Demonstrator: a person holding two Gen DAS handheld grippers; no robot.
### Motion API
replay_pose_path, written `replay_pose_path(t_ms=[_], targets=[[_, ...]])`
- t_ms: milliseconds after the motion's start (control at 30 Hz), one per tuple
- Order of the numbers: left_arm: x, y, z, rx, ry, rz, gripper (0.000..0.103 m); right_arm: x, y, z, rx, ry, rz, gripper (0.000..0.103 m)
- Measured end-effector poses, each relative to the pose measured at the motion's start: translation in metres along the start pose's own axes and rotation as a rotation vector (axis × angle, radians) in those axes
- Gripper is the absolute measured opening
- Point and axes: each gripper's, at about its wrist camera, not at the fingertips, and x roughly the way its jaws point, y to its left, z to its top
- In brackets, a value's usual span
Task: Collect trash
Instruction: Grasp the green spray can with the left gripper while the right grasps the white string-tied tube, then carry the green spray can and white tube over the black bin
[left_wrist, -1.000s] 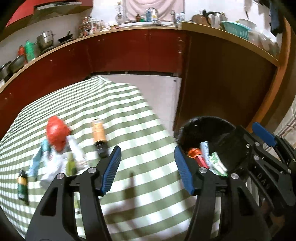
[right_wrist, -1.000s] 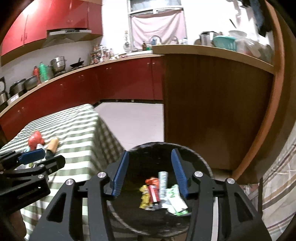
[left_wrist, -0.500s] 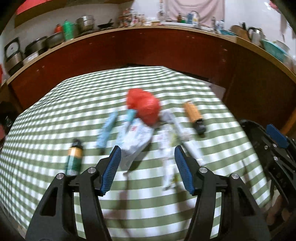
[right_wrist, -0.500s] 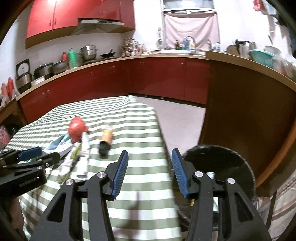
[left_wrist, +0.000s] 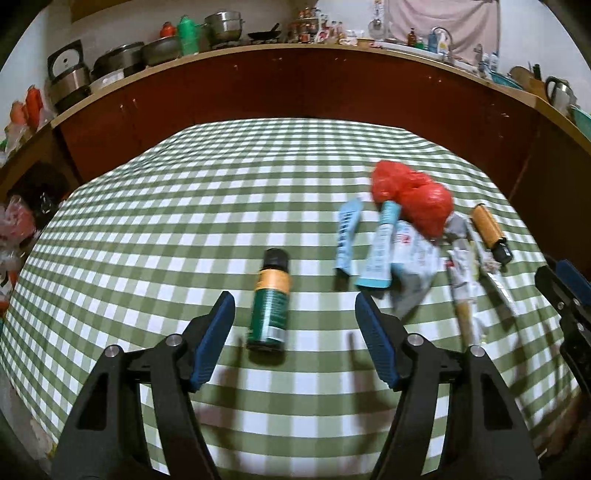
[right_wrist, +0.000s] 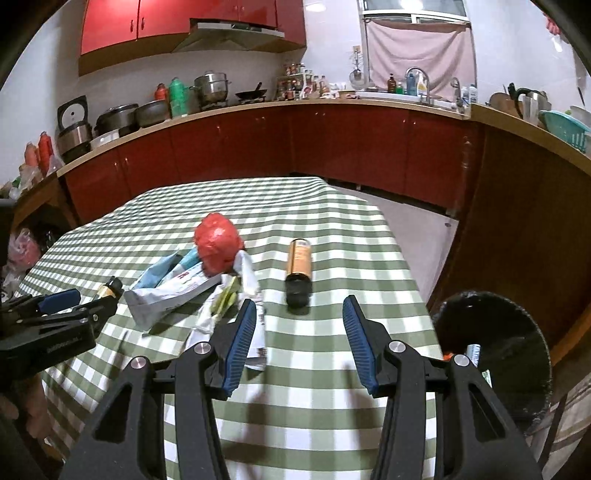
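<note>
A green spray can (left_wrist: 269, 305) with a black cap lies on the green checked tablecloth (left_wrist: 177, 229), just ahead of my left gripper (left_wrist: 294, 314), whose jaws are opening with nothing pressed between them. To its right lie blue tubes (left_wrist: 380, 251), white wrappers (left_wrist: 413, 273), a red plastic bag (left_wrist: 413, 195) and an orange bottle (left_wrist: 489, 230). In the right wrist view my right gripper (right_wrist: 298, 319) is open and empty above the cloth, with the orange bottle (right_wrist: 298, 267) lying just beyond it and the red bag (right_wrist: 218, 242) and wrappers (right_wrist: 173, 291) to the left.
A black trash bin (right_wrist: 517, 332) holding some litter stands off the table's right edge. Red kitchen cabinets and a counter crowded with pots ring the room. The left gripper's body (right_wrist: 48, 328) shows at the left of the right wrist view.
Both grippers swung left from over the trash bin to over the table. The left one now faces the green can, the right one the orange bottle. The left jaws have widened a little.
</note>
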Motion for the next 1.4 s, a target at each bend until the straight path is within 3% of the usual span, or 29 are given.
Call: replay_pose_path(t_ms=[267,600,833,1100,1400], targets=[[0.019,0.013,0.001,-0.026,0.032,0.001,0.064,0.007,0.011,0.000,-0.014,0.024,0.005,0.049],[0.028,0.014,-0.001,-0.001,0.045,-0.041,0.023,0.020,0.023,0.002,-0.040,0.062,0.013,0.049],[0.027,0.017,-0.002,-0.003,0.044,-0.057,0.023,0.031,0.024,0.001,-0.042,0.124,0.020,0.048],[0.026,0.020,-0.003,-0.008,0.042,-0.069,0.023,0.042,0.032,-0.001,-0.073,0.187,0.027,0.024],[0.022,0.022,-0.005,-0.014,0.041,-0.068,0.023,0.031,0.033,-0.004,-0.080,0.152,0.020,0.016]])
